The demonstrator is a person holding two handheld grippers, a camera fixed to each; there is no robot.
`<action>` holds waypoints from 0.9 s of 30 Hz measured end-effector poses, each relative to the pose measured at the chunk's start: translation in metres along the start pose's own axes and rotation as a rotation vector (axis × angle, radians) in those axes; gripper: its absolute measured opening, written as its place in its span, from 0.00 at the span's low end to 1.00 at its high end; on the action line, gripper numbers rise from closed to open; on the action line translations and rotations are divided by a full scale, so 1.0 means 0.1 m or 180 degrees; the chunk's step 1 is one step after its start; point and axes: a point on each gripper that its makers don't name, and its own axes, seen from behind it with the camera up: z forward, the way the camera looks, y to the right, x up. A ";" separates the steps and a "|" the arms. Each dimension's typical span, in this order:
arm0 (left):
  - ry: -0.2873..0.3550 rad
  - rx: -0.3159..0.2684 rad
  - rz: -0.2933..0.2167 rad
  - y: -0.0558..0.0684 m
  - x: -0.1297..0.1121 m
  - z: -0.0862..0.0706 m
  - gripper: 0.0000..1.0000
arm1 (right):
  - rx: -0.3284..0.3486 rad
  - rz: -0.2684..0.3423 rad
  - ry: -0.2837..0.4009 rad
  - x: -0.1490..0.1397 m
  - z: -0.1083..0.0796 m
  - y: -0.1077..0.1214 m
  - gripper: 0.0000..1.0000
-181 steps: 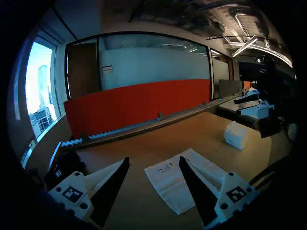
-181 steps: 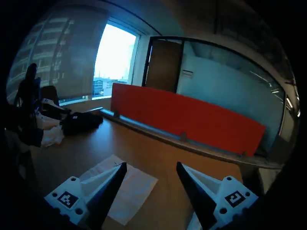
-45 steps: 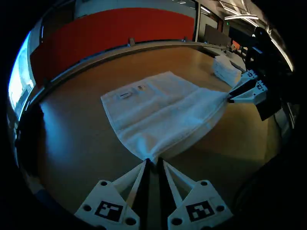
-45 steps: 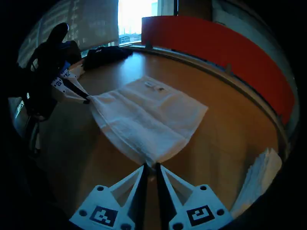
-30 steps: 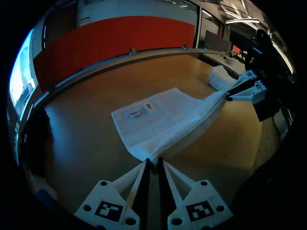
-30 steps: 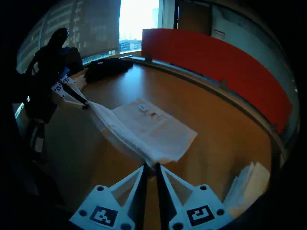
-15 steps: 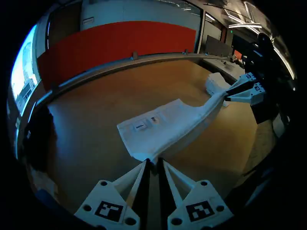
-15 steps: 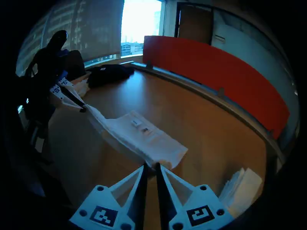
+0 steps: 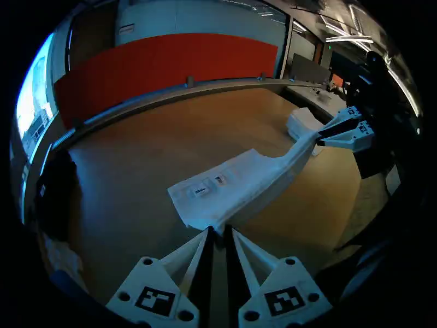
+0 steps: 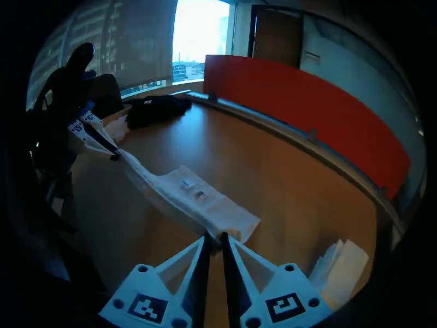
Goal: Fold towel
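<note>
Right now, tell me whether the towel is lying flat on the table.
No: the left hand-held gripper and right hand-held gripper each pinch a corner of the towel, holding that edge up off the table.

Two white hand-held grippers with black-lined jaws

The left gripper (image 9: 218, 230) and the right gripper (image 10: 214, 236) match. Each jaw is a white wedge narrowing to a point, with a black inner face. At the wide base of every jaw sits a square black-and-white marker, with small round screw holes beside it. Behind the farther jaws, the person (image 10: 64, 90) wears dark clothing.
</note>
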 end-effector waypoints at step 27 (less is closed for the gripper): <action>-0.0114 0.0107 0.0049 -0.29 0.04 0.54 0.14 | -0.0003 0.0106 -0.0224 -0.22 0.43 0.15 0.15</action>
